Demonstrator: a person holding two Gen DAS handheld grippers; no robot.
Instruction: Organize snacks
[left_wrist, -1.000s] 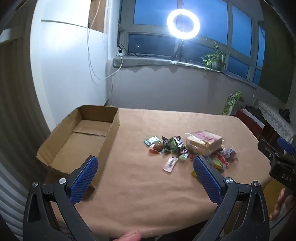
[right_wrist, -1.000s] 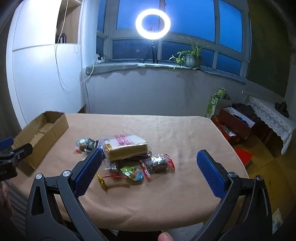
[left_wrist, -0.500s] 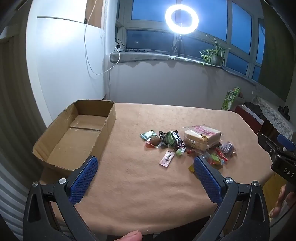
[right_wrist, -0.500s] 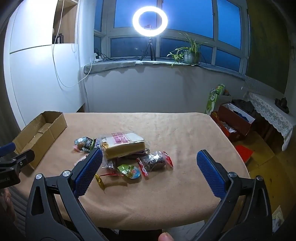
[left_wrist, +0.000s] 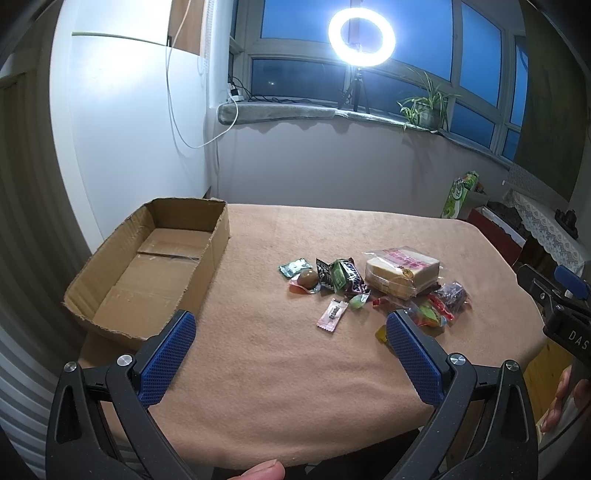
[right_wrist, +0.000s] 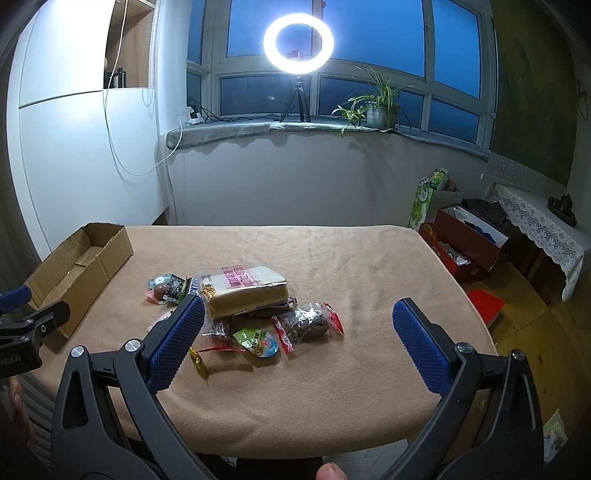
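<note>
A heap of wrapped snacks lies mid-table: a bagged sliced bread loaf (left_wrist: 402, 271) (right_wrist: 245, 291), a chocolate bar (left_wrist: 351, 277), a pink sachet (left_wrist: 332, 314), a dark snack in a red-edged bag (right_wrist: 306, 323) and a round green-lidded cup (right_wrist: 256, 341). An empty cardboard box (left_wrist: 147, 266) (right_wrist: 79, 264) stands at the table's left. My left gripper (left_wrist: 291, 328) hovers open over the near table edge, between box and heap. My right gripper (right_wrist: 295, 314) hangs open just short of the heap, nothing between its fingers.
The table (right_wrist: 369, 266) wears a tan cloth. Behind it are a windowsill with a ring light (right_wrist: 298, 41) and a potted plant (right_wrist: 376, 107). Red boxes (right_wrist: 469, 245) sit on the floor to the right. A white cabinet (left_wrist: 129, 129) flanks the left side.
Both grippers have drawn back and risen a little, so the table and snacks sit slightly farther and lower in view. Nothing on the table has moved.
</note>
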